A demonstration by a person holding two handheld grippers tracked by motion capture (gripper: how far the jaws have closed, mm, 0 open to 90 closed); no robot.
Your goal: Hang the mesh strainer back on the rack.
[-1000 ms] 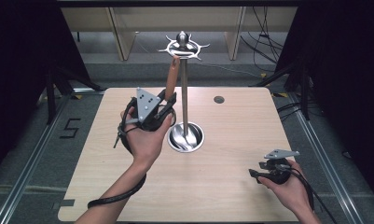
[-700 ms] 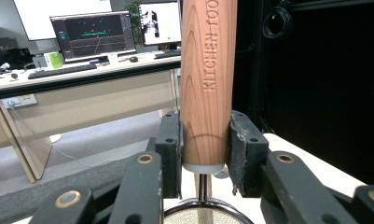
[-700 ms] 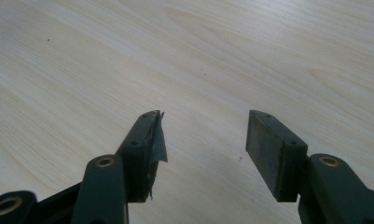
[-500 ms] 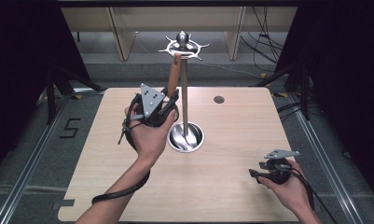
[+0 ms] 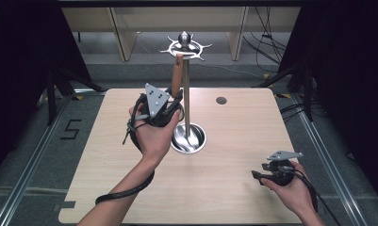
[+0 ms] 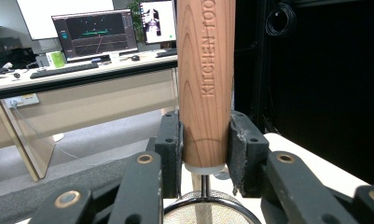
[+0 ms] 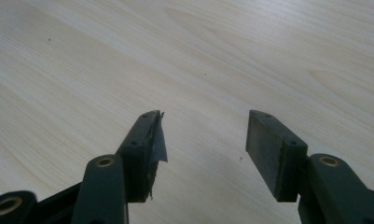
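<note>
Your left claw is clamped on a wooden handle stamped "KITCHEN TOO…", both pads pressed against it, the handle upright. A wire-mesh strainer head sits just below it. The handle rises beside the steel stand, whose round base rests mid-counter. Your right claw hangs wide and empty over the near right counter.

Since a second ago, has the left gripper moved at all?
Yes. In the high view the left gripper, shut on the wooden handle, has shifted right, closer to the metal stand's pole, and slightly farther up the table.
</note>
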